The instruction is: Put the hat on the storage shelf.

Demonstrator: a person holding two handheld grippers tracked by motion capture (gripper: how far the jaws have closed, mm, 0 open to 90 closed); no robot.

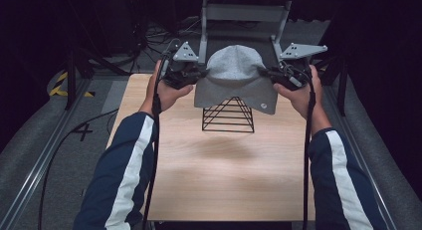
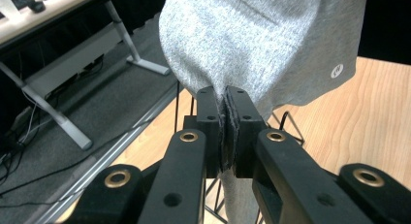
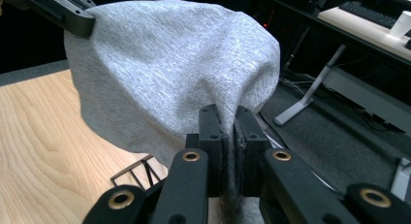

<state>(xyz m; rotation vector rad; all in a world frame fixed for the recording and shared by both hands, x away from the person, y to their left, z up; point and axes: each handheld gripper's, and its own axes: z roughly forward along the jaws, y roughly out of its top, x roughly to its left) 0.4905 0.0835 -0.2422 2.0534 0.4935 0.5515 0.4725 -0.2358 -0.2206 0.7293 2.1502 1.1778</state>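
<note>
Two grips hold the soft grey knitted beanie [image 1: 235, 78] in the air, above the black wire pyramid stand [image 1: 228, 115] that sits on the pale wooden table [image 1: 224, 175]. My left gripper [image 1: 199, 74] is clamped on the hat's left edge and my right gripper [image 1: 266, 73] on its right edge; in each gripper view I see the two black jaws pressed together with a fold of grey cloth pinched between them.

I judge the beanie to be light and limp: it has no stiffness of its own and sags between the two pinches, so it will take whatever shape the holds give it. The knit looks grippy, not slick, and nothing about it seems fragile, though a thin pinch of stretchy cloth could creep out if I pull the hands apart too hard. The doubled cuff at the brim looks the best place to hold, and opposite sides keep the opening spread.

As it hangs, the rounded crown points up and away from me, while the open brim faces down toward the stand's tip. Its crown-to-brim axis stands nearly upright, tilted slightly back; the small white round logo [image 1: 263, 106] sits at the lower right of the cuff.
</note>
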